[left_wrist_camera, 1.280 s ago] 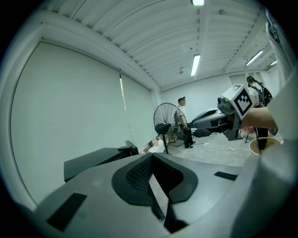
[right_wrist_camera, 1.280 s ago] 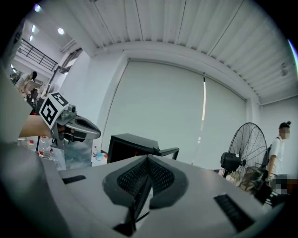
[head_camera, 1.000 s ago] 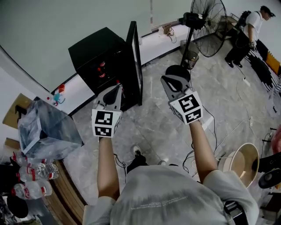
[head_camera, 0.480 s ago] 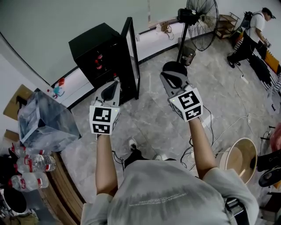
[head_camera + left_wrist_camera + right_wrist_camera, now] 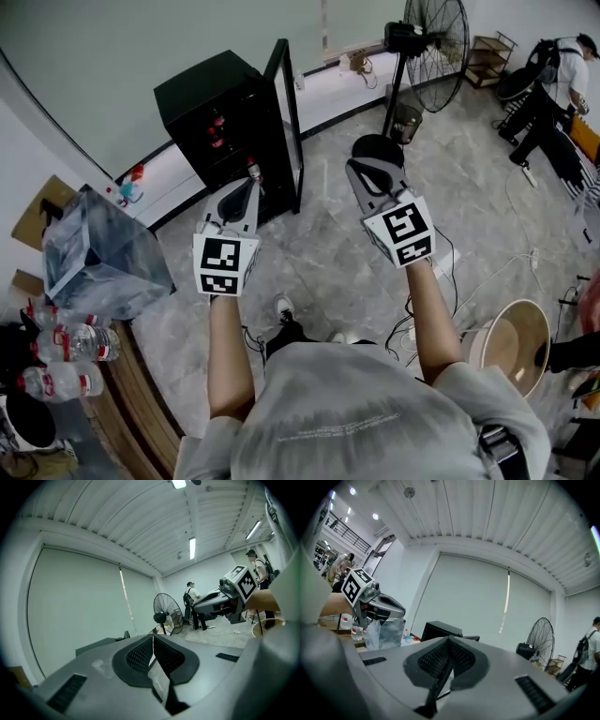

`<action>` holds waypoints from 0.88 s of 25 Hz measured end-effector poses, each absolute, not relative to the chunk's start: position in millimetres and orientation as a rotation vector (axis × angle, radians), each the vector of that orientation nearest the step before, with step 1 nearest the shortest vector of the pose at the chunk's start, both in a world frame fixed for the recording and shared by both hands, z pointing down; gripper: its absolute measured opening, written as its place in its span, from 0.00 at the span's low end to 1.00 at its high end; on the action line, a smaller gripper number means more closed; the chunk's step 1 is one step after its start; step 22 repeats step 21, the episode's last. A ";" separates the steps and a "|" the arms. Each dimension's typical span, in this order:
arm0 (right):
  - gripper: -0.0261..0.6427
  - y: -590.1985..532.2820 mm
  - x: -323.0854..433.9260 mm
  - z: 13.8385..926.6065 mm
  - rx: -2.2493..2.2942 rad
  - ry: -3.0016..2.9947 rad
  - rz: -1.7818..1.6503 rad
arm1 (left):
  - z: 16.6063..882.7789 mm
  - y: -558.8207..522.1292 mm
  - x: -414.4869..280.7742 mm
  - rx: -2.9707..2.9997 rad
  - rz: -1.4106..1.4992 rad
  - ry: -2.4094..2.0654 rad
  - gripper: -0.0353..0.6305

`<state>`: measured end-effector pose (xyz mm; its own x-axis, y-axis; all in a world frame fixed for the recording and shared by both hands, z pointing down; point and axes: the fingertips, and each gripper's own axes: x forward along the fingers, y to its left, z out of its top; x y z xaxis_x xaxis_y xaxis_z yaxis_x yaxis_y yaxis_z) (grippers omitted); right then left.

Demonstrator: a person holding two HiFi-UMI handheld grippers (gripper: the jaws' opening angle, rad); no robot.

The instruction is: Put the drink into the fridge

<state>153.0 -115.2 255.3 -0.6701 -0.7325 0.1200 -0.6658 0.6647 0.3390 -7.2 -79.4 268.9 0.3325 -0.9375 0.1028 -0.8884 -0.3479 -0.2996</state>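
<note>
At the fridge: a black boxy mini fridge (image 5: 202,103) stands with its glass door (image 5: 287,122) swung wide, leaving the shelves reachable.
Drink: red-capped bottles (image 5: 217,131) sit on its shelves; another bottle (image 5: 251,170) seems to stand low by the door, just past my left tip.
Left gripper (image 5: 153,651): jaws pressed together, nothing between them.
Right gripper (image 5: 449,651): likewise closed and empty, held beside the left.
Why: I judge both hang idle, with nothing to carry.

Grey tiled floor (image 5: 328,262), black fridge (image 5: 211,103) with open door, standing fan (image 5: 436,42), loose cables (image 5: 401,330)
</note>
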 end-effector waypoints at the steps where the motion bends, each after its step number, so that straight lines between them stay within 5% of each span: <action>1: 0.04 -114.5 153.0 253.4 1.123 -2.638 -0.399 | 267.5 -78.4 -6.4 -2.404 -0.383 1.671 0.08; 22: 0.04 -130.0 178.0 254.8 1.113 -2.645 -0.393 | 266.9 -92.7 14.0 -2.400 -0.388 1.678 0.08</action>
